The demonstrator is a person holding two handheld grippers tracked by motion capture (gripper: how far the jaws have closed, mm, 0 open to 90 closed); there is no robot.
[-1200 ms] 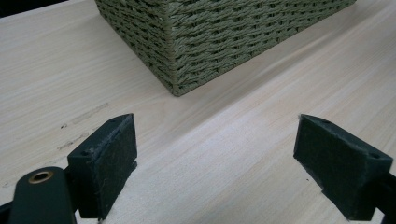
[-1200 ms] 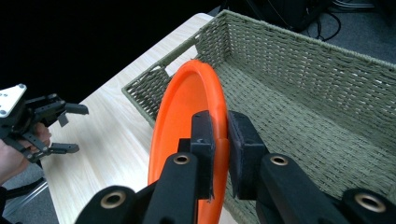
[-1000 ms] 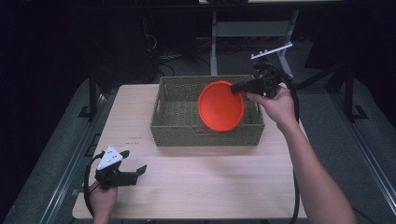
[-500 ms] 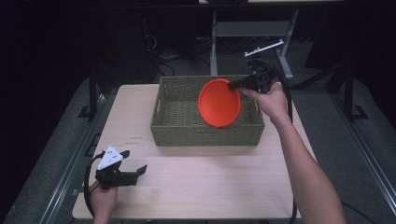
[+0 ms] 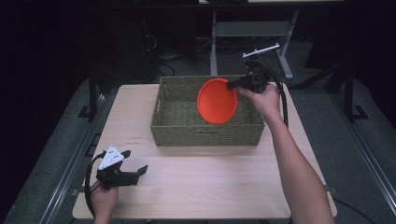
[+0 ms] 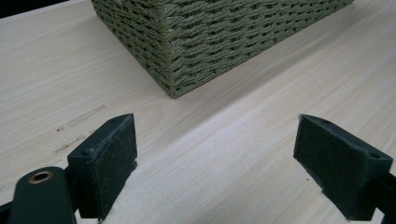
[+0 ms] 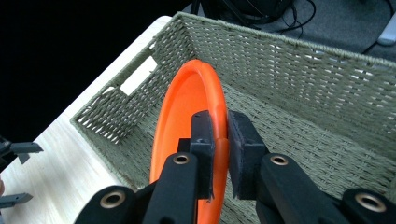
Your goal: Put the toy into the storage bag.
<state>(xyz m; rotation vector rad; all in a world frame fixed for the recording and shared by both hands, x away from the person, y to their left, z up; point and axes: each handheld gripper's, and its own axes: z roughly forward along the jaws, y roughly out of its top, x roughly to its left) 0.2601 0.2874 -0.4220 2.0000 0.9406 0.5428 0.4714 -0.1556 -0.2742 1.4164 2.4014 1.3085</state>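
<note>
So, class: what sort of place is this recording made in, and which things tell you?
Probably a lab or test workspace, not a home: a bare wooden table in a dark room, metal stands and cables on the floor behind it, and handheld grippers with trailing cables, like the right gripper.

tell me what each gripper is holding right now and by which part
The right gripper is shut on the rim of the orange plate, holding it on edge over the woven basket. The left gripper is open above the table, holding nothing.

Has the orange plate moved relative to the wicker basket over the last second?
Yes. In the high view the orange plate, clamped on edge by the right gripper, has shifted slightly toward the basket's far wall and dropped lower inside the wicker basket, which stayed put.
</note>
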